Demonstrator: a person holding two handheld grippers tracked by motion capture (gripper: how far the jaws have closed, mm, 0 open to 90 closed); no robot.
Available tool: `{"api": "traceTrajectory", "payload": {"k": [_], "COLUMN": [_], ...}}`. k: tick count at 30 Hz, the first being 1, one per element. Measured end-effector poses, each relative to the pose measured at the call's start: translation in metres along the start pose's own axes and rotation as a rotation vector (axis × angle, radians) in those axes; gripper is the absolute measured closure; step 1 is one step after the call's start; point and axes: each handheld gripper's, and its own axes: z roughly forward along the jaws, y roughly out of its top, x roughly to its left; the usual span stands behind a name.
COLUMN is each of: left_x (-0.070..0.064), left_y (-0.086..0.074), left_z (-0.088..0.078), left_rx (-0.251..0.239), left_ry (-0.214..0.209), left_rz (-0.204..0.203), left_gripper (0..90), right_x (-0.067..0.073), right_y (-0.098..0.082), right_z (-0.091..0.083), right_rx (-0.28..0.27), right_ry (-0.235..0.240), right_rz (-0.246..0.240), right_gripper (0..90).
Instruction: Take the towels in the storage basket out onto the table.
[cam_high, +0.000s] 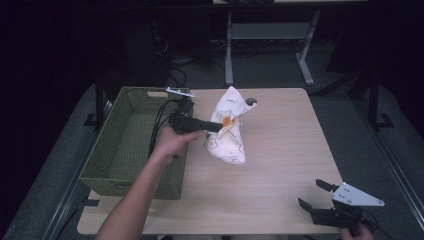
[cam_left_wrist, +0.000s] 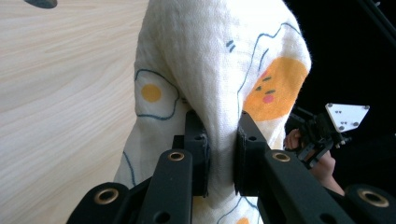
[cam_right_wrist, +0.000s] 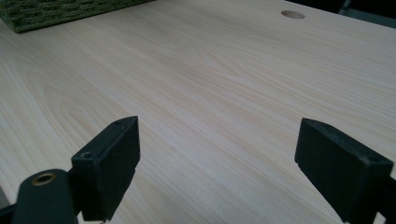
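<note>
A white cloth (cam_high: 229, 129) printed with fried eggs hangs bunched above the middle of the wooden table (cam_high: 285, 150). My left gripper (cam_high: 219, 127) is shut on a fold of it and holds it lifted, its lower end near the tabletop. In the left gripper view the cloth (cam_left_wrist: 215, 70) rises between the two black jaws of the left gripper (cam_left_wrist: 221, 149), pinched tight. My right gripper (cam_high: 314, 195) stands open near the table's front right corner, apart from the cloth. The right gripper (cam_right_wrist: 217, 158) has bare wood between its jaws.
A green woven basket (cam_high: 107, 165) sits along the table's left side, close under my left forearm. A round cable hole (cam_high: 251, 101) lies in the tabletop behind the cloth. Beyond the far edge stand a desk frame and cables on the floor.
</note>
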Motion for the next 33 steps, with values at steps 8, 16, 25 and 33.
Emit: {"api": "traceTrajectory", "payload": {"k": [8,16,25,33], "left_x": [-0.001,-0.003,-0.001,0.006], "left_y": [-0.002,-0.001,-0.001,-0.005], "left_z": [0.017,0.031,0.046,0.071], "left_rx": [0.002,0.001,-0.010,-0.003], "left_ry": [-0.011,-0.006,0.025,0.040], "left_rz": [-0.008,-0.002,-0.014,-0.045], "left_gripper": [79.0,79.0,79.2,79.1], "right_x": [0.000,0.001,0.000,0.001], "right_y": [0.000,0.000,0.000,0.000], "right_z": [0.000,0.001,0.000,0.001], "right_rx": [-0.002,0.004,-0.004,0.000], "right_ry": [0.003,0.005,0.004,0.013], "right_rz": [0.002,0.013,0.009,0.010], "right_gripper": [13.8,13.8,13.8,13.8]}}
